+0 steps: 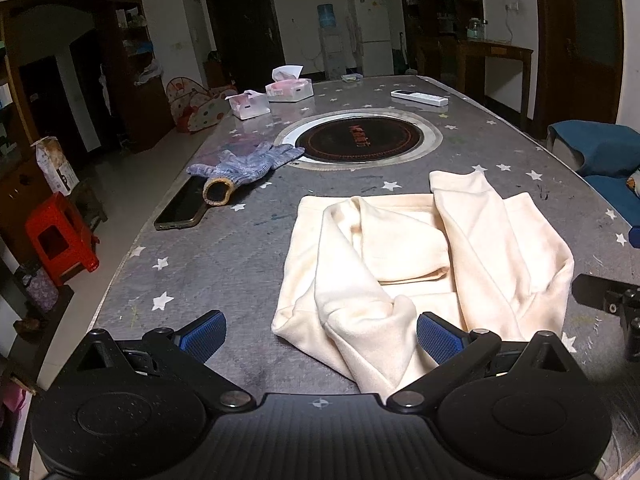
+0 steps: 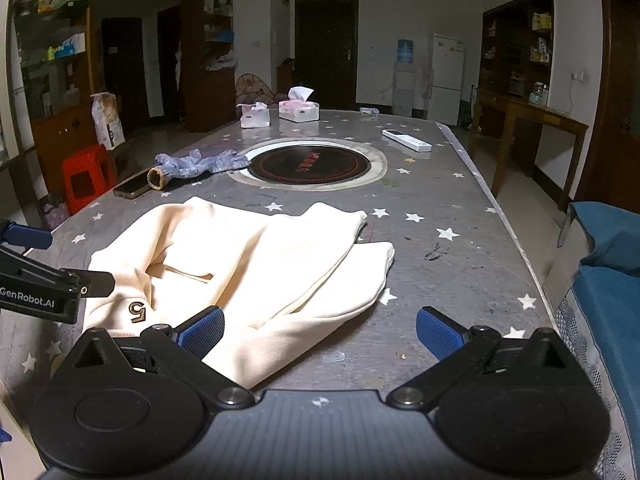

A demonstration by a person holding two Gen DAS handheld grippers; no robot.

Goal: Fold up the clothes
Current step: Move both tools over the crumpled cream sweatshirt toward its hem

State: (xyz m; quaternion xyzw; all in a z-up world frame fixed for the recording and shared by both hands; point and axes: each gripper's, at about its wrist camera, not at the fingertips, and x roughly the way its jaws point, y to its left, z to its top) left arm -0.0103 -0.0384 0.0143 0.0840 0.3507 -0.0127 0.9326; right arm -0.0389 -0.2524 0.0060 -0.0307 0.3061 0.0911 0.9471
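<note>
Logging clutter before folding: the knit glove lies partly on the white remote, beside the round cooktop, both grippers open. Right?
Not quite. The knit glove lies partly on a dark phone, not the white remote, which sits apart, past the round cooktop; the left wrist view shows this. Both grippers are open.

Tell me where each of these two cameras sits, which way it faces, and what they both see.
Left wrist: sits on the left gripper, looking forward along the table over the cream garment; its own open blue fingers show.
Right wrist: sits on the right gripper, facing the same way from the garment's right; its open fingers and part of the left gripper show.
Shared: garment, grey glove, phone, round cooktop, tissue boxes, remote.
</note>
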